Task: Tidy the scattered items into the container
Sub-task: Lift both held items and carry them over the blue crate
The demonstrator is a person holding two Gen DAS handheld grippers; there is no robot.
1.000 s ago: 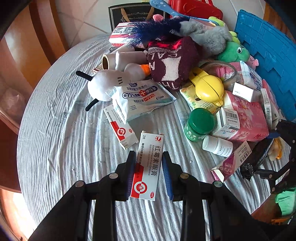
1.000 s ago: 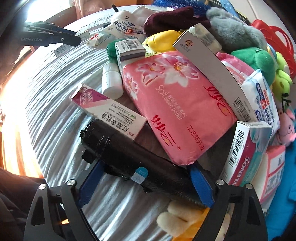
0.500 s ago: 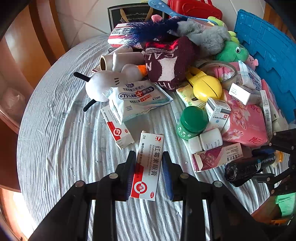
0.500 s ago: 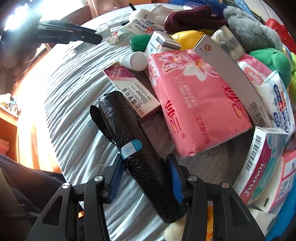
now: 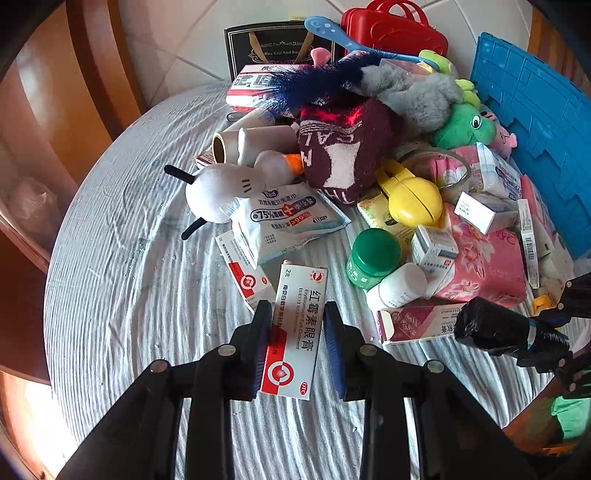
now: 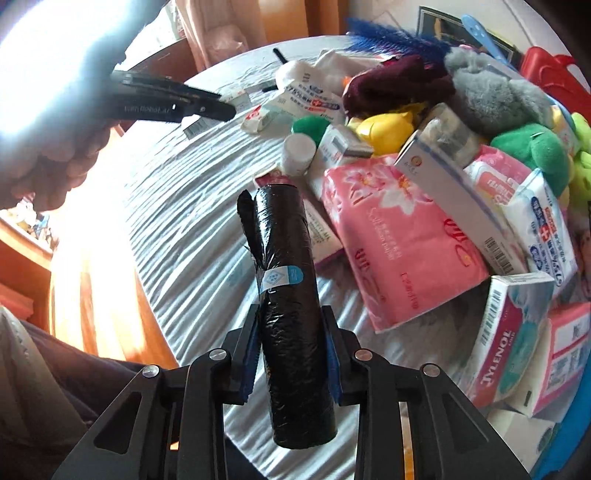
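My left gripper (image 5: 297, 345) is shut on a white and red eye ointment box (image 5: 297, 328) and holds it just above the round table. My right gripper (image 6: 291, 354) is shut on a black roll of bin bags (image 6: 286, 291), lifted clear of the cloth; the roll also shows at the right of the left wrist view (image 5: 506, 332). The blue container (image 5: 546, 147) stands at the far right behind the pile. The left gripper shows in the right wrist view (image 6: 207, 107), far left.
A pile covers the table's far right: pink tissue pack (image 6: 399, 236), Tylenol box (image 6: 513, 332), green-capped jar (image 5: 373, 256), white bottle (image 5: 399, 290), yellow case (image 5: 413, 199), maroon sock (image 5: 343, 155), plush toys, wipes pack (image 5: 288, 218), red case (image 5: 391, 31). White cloth (image 5: 129, 277) lies at left.
My right gripper closed on the black roll, lifted it off the table and turned it end-on. The left gripper stayed shut on the ointment box, barely moving.
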